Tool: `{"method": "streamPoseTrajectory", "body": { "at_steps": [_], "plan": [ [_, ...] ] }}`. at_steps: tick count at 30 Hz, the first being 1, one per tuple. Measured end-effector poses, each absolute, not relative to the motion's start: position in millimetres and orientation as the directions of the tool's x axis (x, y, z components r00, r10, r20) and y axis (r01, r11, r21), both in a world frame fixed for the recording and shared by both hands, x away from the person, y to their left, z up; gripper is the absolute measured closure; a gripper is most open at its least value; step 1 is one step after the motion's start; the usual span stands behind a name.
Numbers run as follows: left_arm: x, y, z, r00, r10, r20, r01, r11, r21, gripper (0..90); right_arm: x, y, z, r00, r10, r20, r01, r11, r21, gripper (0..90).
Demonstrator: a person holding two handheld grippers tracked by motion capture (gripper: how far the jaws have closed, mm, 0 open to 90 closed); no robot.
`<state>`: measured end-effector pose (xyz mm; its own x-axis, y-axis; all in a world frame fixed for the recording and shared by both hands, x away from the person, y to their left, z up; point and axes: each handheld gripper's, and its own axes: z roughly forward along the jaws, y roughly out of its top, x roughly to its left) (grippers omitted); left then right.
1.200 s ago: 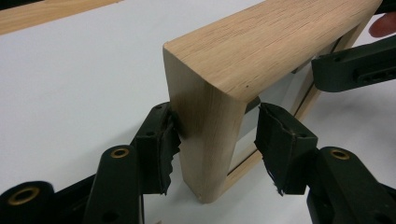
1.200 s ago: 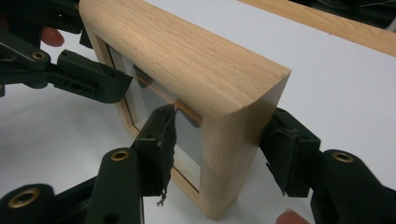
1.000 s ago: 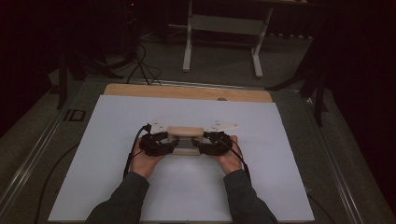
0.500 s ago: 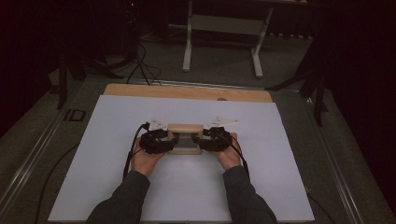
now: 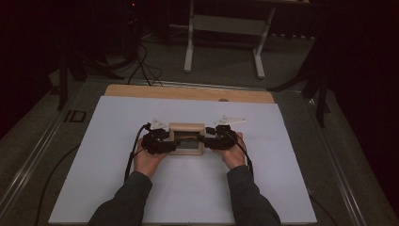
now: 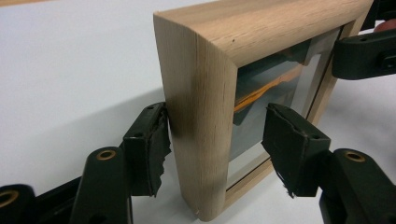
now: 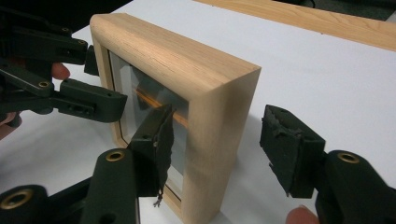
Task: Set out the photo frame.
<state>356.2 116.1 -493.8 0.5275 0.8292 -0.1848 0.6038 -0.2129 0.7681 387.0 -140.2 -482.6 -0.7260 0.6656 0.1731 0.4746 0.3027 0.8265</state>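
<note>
Frame [image 5: 187, 137] upright between both just-opening grippers, unclamped

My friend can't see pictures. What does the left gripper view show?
A wooden picture frame stands upright on a white table, with the left tool around its near side. The tool's jaws have just been opening, and one pad stands clear of the glass.

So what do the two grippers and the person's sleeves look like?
Both the left gripper and right gripper are black, with brass-coloured rivets and worn black pads. Each carries a pale three-cornered plate and trails a black cable. The sleeves are dark grey.
</note>
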Motion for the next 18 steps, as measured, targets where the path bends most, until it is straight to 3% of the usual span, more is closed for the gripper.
{"method": "streamPoseTrajectory", "body": {
  "at_steps": [18],
  "plan": [
    [348, 126, -487, 0.531, 0.826, -0.188, 0.608, -0.217, 0.763, 34.6, 380, -150, -476, -0.737, 0.659, 0.152, 0.467, 0.334, 0.819, 38.8]
  ]
}}
